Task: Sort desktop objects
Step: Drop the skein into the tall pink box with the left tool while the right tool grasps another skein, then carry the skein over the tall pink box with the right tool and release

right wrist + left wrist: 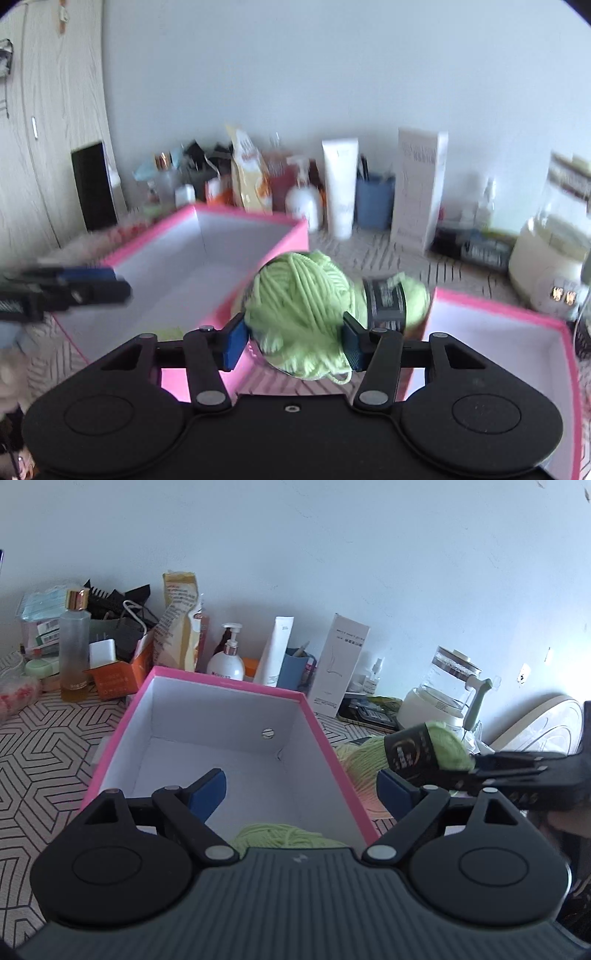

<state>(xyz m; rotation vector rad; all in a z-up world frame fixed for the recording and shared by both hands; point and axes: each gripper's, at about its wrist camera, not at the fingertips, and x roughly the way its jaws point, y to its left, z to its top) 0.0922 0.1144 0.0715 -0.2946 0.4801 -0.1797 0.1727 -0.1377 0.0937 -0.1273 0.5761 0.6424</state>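
My right gripper (293, 341) is shut on a light green yarn ball (301, 310) with a black label, held in the air beside the pink box (258, 218). The same held yarn (443, 747) shows in the left wrist view, right of the box (225, 681). My left gripper (301, 790) is open and empty above the box's white inside. A second bit of green yarn (284, 834) lies in the box near its front wall. More green yarn (364, 764) lies on the table right of the box.
A second pink box or lid (517, 325) lies at the right. Bottles, a white tube (275, 650), a blue cup (295, 670), a white carton (338, 664), a snack bag (181, 624) and a glass kettle (443, 690) line the back wall.
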